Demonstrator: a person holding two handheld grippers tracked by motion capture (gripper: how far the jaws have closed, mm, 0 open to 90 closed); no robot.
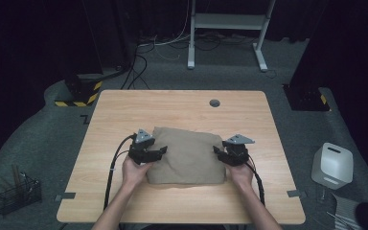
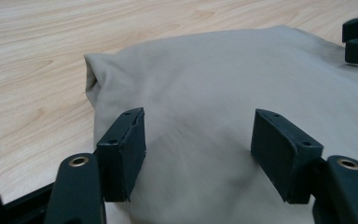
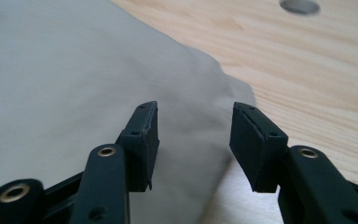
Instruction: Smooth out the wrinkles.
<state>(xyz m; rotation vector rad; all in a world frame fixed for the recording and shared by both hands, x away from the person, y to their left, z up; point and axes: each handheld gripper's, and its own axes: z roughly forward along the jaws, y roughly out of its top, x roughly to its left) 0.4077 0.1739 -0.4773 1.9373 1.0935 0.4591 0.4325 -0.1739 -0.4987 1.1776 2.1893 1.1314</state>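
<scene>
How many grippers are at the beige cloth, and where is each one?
2. The left gripper is at the left edge of the beige cloth; the right gripper is at its right edge. Both have open jaws.

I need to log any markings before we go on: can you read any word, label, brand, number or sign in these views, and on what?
None can be read.
Beige cloth: plain, no print or tag showing.
Table: bare wood grain and a grey round cap, no text.
Left gripper and right gripper: black, unmarked.
White box on the floor: no legible label.
Yellow-black hazard stripes on a floor stand: a warning pattern, no words.
</scene>
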